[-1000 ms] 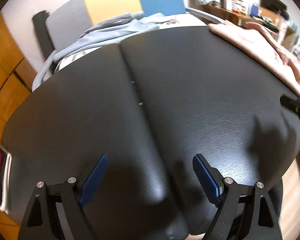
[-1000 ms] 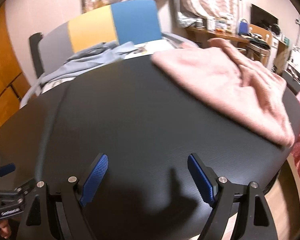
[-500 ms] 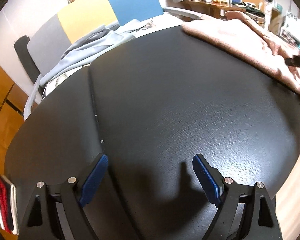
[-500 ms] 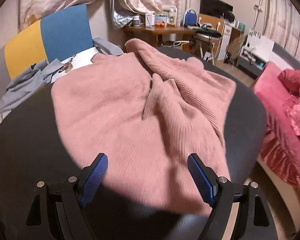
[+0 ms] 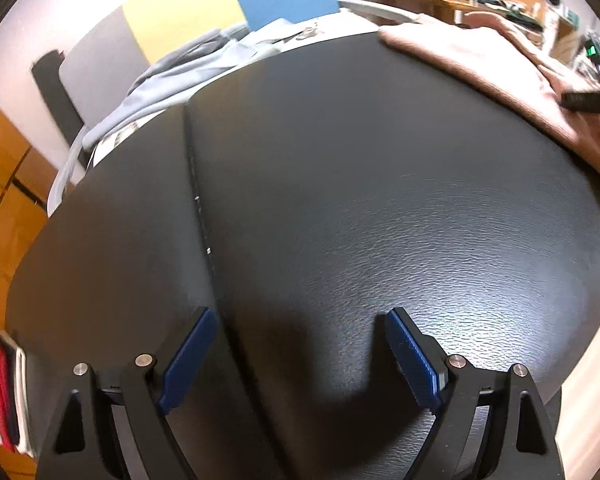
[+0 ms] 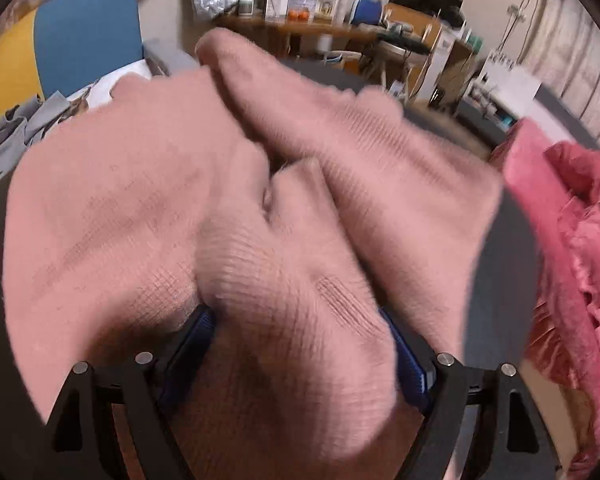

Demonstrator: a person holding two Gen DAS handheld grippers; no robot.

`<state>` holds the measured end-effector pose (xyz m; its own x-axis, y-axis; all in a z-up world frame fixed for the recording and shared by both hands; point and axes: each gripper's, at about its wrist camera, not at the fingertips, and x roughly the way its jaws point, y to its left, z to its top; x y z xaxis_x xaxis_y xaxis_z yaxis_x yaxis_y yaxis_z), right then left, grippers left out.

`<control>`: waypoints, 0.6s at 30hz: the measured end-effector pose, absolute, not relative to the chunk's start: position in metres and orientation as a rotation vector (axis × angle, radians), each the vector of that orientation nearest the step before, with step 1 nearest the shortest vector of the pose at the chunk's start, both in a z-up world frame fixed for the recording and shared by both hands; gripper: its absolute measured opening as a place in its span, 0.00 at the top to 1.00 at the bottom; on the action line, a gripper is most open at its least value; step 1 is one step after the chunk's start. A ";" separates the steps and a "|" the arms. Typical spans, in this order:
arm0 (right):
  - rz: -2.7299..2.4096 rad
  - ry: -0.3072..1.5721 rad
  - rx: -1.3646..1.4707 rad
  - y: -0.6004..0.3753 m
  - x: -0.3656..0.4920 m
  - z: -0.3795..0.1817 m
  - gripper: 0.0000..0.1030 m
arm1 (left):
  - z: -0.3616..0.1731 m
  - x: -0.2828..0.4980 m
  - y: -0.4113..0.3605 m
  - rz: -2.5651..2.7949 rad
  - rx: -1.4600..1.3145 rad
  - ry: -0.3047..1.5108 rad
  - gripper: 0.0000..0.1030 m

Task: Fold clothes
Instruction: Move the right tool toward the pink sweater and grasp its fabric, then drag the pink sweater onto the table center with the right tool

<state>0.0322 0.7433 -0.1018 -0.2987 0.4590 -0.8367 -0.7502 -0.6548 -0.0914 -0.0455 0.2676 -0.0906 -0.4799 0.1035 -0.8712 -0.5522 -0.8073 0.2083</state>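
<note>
Sweater (image 6: pixel 148 208) — bunched between right tongs (image 6: pixel 300 344) (spread)

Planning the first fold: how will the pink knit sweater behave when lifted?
Likely floppy: the pink knit sweater lies in soft rumpled folds on the black table. Its fuzzy ribbed knit should grip rather than slip. Probably light, sagging around whatever point is pinched.

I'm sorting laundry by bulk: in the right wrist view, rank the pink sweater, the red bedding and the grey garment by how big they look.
1. pink sweater, filling most of the view, though nearest the camera
2. red bedding, at the right edge
3. grey garment, mostly cut off at the left edge, so its true size is unsure
</note>
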 end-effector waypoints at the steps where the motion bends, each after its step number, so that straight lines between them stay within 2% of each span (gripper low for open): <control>1: 2.019 0.441 -1.130 0.746 0.036 -0.104 0.13 | -0.092 -0.047 0.265 2.314 -1.324 0.661 0.15; 5: 2.025 0.448 -1.127 0.746 0.039 -0.106 0.11 | -0.097 -0.048 0.255 2.320 -1.351 0.610 0.12; 6: 2.030 0.448 -1.130 0.745 0.041 -0.105 0.15 | -0.097 -0.047 0.253 2.322 -1.355 0.598 0.12; 8: 2.049 0.449 -1.128 0.743 0.042 -0.106 0.25 | -0.097 -0.046 0.250 2.321 -1.362 0.580 0.12; 10: 2.073 0.439 -1.122 0.737 0.041 -0.103 0.49 | -0.097 -0.045 0.247 2.325 -1.364 0.571 0.12; 12: 2.093 0.438 -1.121 0.729 0.037 -0.097 0.65 | -0.096 -0.043 0.244 2.330 -1.357 0.561 0.12; 18: 2.181 0.636 -1.019 0.704 0.050 -0.085 0.73 | -0.091 -0.038 0.234 2.350 -1.341 0.551 0.12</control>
